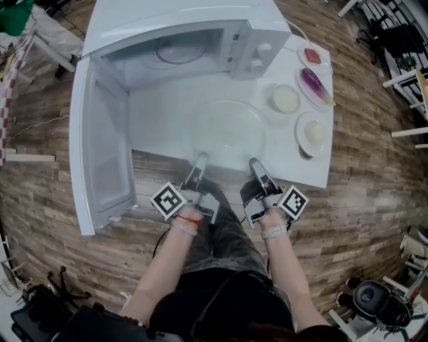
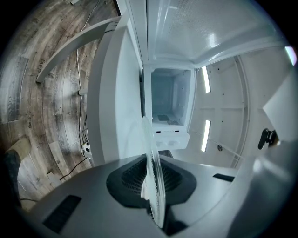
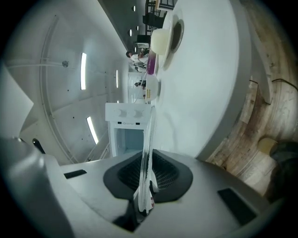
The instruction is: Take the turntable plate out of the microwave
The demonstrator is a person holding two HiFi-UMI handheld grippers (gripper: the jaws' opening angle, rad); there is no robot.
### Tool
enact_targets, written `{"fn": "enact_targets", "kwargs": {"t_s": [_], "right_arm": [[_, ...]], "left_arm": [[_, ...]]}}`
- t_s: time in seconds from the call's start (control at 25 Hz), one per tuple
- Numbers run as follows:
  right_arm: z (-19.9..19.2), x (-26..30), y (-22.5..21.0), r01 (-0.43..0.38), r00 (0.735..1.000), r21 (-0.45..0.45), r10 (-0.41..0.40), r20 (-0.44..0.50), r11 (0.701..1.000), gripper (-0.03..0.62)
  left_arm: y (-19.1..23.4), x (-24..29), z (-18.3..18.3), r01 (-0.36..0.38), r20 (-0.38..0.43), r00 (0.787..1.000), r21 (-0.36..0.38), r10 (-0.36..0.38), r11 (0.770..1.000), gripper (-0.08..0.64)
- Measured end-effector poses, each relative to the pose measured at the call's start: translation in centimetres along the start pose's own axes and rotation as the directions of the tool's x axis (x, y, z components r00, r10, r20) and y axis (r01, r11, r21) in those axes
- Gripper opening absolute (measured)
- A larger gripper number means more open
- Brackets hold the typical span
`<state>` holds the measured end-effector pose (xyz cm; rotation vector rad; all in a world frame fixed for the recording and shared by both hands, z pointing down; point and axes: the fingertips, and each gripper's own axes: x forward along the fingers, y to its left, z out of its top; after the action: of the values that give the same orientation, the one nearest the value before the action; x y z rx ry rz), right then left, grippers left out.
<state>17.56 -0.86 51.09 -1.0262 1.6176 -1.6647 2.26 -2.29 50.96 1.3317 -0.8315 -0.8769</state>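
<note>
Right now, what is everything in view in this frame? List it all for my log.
microwave: 1, white, at the back of the table
microwave door: 1, white, swung open to the left
roller ring: 1, dark outline, on the cavity floor
turntable plate: 1, clear glass, outside the microwave, over the table
table: 1, white
small dishes: 4, white, along the table's right side
eggplant: 1, purple, on one dish
red food: 1, on the farthest dish
pale round foods: 2, cream, on the two nearer dishes
floor: wood planks, all around
left gripper: 1, grey, shut on the plate's near rim
right gripper: 1, grey, shut on the same rim
</note>
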Motion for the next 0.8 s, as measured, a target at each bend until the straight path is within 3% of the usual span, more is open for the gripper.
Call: {"fn": "enact_targets", "kwargs": {"t_s": [0.8], "right_arm": [[0.3,-2.2,-1.0,0.003,0.996,0.064,-0.009,0.084,0.998,0.04]], "left_arm": [[0.7,-0.3,-1.9,-0.024,-0.068,0.997,0.018,0.025,1.0,0.032]]}}
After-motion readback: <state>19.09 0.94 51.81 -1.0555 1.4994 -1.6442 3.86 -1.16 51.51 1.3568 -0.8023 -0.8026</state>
